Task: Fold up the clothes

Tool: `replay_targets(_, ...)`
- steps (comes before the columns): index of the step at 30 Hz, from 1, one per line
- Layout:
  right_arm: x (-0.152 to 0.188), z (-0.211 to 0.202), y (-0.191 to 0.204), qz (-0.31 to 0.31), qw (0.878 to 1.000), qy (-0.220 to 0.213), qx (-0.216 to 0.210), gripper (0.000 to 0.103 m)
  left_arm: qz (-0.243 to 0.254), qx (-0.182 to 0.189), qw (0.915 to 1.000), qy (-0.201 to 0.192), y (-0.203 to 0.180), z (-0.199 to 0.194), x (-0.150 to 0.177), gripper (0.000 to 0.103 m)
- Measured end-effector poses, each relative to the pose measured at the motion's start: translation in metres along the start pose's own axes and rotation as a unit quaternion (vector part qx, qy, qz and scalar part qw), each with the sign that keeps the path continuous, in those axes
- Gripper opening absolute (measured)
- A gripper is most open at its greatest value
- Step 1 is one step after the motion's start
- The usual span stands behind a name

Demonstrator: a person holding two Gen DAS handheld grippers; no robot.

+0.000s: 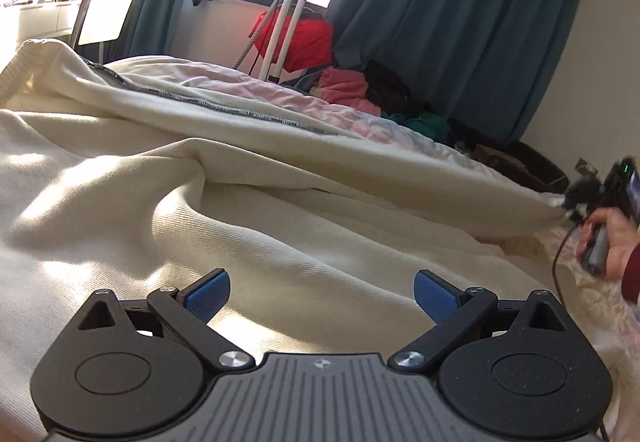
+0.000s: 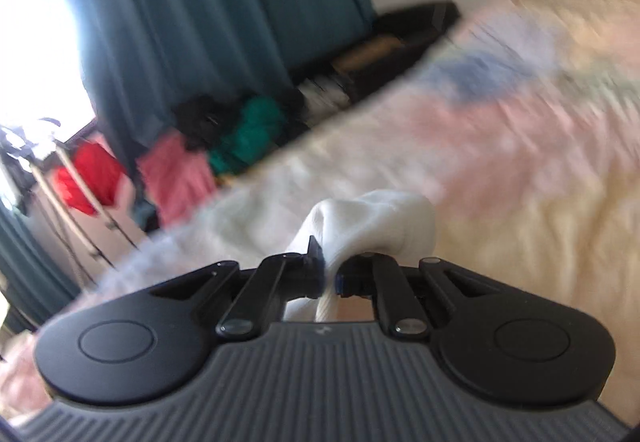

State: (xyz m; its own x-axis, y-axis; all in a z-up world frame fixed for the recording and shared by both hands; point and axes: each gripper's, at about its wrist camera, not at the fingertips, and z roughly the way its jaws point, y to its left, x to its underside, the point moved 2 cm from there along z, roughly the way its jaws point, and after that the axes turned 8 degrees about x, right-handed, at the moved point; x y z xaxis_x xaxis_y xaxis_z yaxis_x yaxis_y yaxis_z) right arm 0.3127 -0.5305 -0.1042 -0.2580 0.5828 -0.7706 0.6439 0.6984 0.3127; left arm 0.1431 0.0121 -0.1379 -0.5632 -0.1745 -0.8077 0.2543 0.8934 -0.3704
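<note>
Your right gripper pinches only a corner of the cream garment on the bed, at 3 o'clock; blurry, looks shallow, may slip. Left gripper fingers spread, idle.

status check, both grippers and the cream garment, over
Left gripper open, hovering over the cream garment, holding nothing. Right gripper shut on a bunched edge of it, pulling it taut. Nothing in the way on the bed.

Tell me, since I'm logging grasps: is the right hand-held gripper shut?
Shut: the right hand-held gripper pinches a bunch of cream garment between its fingers.
</note>
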Motion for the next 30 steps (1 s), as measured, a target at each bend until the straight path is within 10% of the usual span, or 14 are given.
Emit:
replay_targets(8,0.048,0.025,-0.053,0.029,0.998,0.061,0.0,0.026,0.023,-0.008,0.9997,0.003,-0.006,0.001,-0.002,0.099)
replay_targets(11,0.043,0.009,-0.05,0.011,0.999,0.049,-0.019,0.068,0.029,-0.011,0.9995,0.007,-0.009,0.005,-0.006,0.1)
replay_targets(30,0.094,-0.26,0.033,-0.226,0.953,-0.021,-0.203,0.07,0.093,-0.022,0.9944,-0.045,-0.043,-0.071,-0.014,0.1)
